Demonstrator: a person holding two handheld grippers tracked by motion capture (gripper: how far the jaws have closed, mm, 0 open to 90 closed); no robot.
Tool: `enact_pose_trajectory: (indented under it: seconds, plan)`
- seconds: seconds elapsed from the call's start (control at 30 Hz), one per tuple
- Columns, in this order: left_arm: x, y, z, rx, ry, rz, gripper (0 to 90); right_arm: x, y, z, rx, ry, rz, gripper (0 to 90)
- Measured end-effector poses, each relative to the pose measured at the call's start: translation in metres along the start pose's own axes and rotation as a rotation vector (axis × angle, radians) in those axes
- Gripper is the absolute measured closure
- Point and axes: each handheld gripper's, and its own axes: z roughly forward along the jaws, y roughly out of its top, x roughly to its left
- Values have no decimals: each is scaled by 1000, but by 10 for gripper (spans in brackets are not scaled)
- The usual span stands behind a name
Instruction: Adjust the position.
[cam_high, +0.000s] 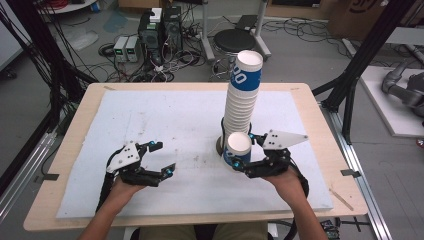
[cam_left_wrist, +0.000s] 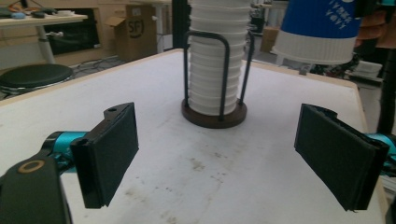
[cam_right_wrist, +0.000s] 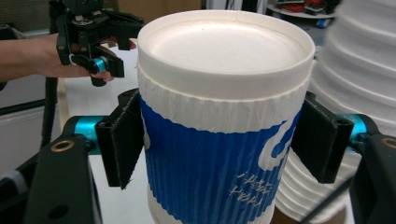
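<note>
Lab counter, white mat | right hand-held gripper clamps inverted blue-white paper cup, lower centre-right beside cup stack | left hand-held gripper released, empty | step: cup held beside stack; next likely calls for carrying it clear.

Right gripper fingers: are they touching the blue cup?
Touching. In the right gripper view both fingers press against the sides of the blue cup, with no gap on either side.

Cup stack beside right claw
</note>
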Motion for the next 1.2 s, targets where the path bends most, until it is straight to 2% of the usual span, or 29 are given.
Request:
enact_pose_trajectory:
  seconds: [0.07,0.3,0.67,0.97,1.07,1.2]
  plan:
    - [-4,1,4,3,-28,10,136,2,3,9,-4,25,0,254]
    - [-10,4,9,-3,-75,22,135,8,7,28,-10,78,-5,255]
    - [-21,8,20,-9,-180,40,133,15,11,47,-30,155,-10,255]
    - [-27,12,30,-34,-225,31,131,24,13,62,-18,204,-30,255]
    - [-29,12,35,-21,-245,40,131,25,13,64,-13,211,-32,255]
    - [-31,12,42,-13,-250,40,131,26,15,67,-17,222,-39,256]
